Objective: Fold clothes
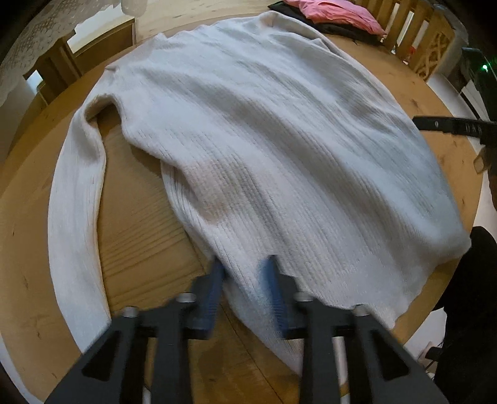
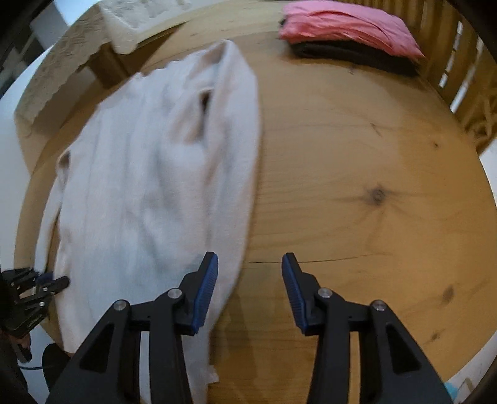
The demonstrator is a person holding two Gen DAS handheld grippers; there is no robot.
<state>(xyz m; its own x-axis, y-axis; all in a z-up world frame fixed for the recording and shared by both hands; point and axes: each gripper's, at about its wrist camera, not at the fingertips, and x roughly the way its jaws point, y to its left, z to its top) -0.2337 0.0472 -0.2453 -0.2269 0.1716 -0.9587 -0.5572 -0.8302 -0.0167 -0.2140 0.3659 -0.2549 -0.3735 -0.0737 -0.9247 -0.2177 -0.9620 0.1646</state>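
Observation:
A white ribbed knit sweater (image 1: 248, 140) lies spread on the round wooden table (image 1: 139, 223), one sleeve (image 1: 74, 217) trailing down the left. My left gripper (image 1: 245, 273) is at the sweater's near hem, its blue pads either side of the hem edge with a gap between them. In the right wrist view the same sweater (image 2: 149, 186) lies to the left, and my right gripper (image 2: 250, 267) is open and empty above the sweater's right edge and bare wood. The left gripper (image 2: 40, 286) shows at the far left there.
A folded pink garment (image 2: 348, 28) on a dark one (image 2: 351, 56) sits at the table's far side. Wooden chairs (image 1: 416, 37) stand behind the table. A lace-covered surface (image 2: 62, 62) is at the far left. Bare wood (image 2: 372, 186) lies right of the sweater.

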